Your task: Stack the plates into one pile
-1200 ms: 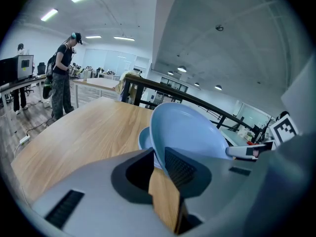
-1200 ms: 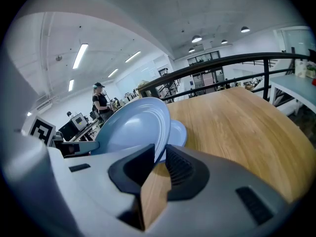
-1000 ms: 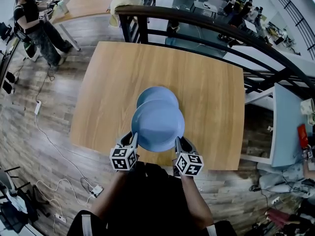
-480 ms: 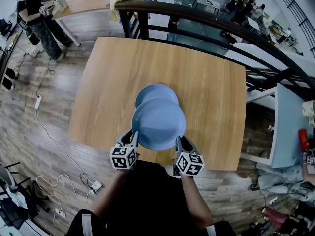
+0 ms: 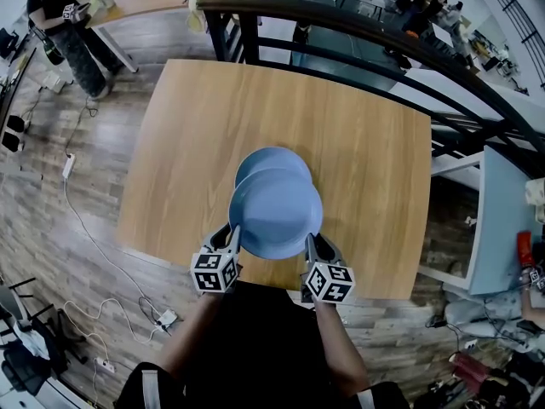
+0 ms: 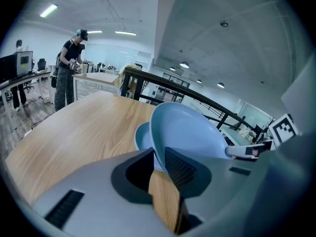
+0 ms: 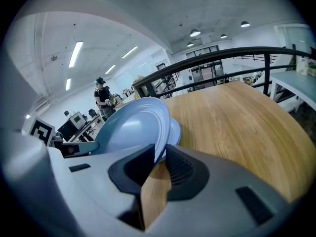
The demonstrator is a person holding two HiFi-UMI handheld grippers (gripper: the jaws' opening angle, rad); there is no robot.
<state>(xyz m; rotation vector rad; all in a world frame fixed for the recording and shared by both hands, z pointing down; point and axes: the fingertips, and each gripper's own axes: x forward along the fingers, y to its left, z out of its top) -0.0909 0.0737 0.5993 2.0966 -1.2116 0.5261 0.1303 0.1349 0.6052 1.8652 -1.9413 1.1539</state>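
Your left hand-held gripper and right hand-held gripper pinch the raised blue plate partly over the lower plate; setting it down remains.

The head view looks steeply down from above the wooden table; each gripper view sits low and close behind its own jaws, facing across the table toward the railing, from opposite sides; all three share the raised blue plate.

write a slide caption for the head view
Left gripper and right gripper hold a blue plate by opposite rims, over a second blue plate on the wooden table.
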